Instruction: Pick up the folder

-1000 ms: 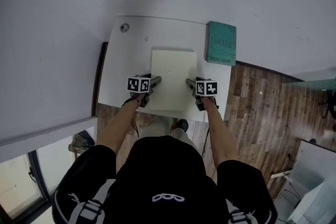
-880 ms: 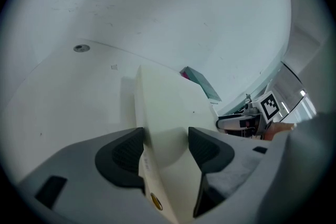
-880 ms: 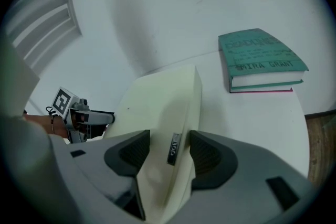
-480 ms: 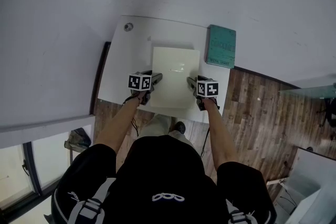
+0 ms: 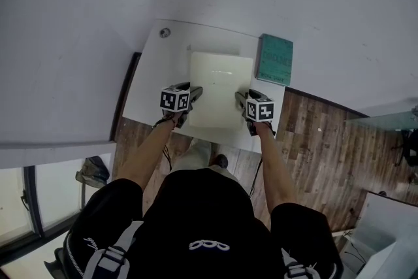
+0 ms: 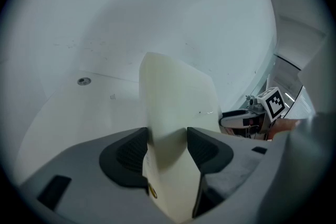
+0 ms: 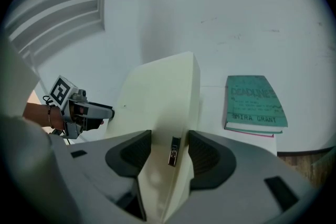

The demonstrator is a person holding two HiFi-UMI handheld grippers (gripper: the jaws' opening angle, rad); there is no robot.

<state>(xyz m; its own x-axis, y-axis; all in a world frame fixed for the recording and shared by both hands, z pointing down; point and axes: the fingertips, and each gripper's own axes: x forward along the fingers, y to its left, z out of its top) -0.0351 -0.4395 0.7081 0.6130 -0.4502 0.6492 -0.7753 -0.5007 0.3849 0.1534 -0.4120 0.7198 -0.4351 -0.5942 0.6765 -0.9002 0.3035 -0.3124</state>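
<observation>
The pale cream, flat plastic folder point(image 5: 221, 89) is in the air, a little above the white table top point(image 5: 157, 75), and it is held by its two side edges. It looks light and thin. It seems stiff enough to stay flat, but it may sag in the middle if only one side is held. Its skin looks smooth, so it could slip out of a weak grip. The side edges, one for each gripper, look like the best places to hold it.

The left gripper point(image 5: 194, 92) has its jaws shut tight on the folder's left edge, and the edge goes deep between the dark pads. The right gripper point(image 5: 240, 98) has the right edge between its jaws, and these jaws are closing in on it. The pads touch the folder on both faces, right by a small shiny metal clip point(image 7: 172, 150).

A green book point(image 5: 275, 59) lies on the table just beside the folder's right side, not touching it
</observation>
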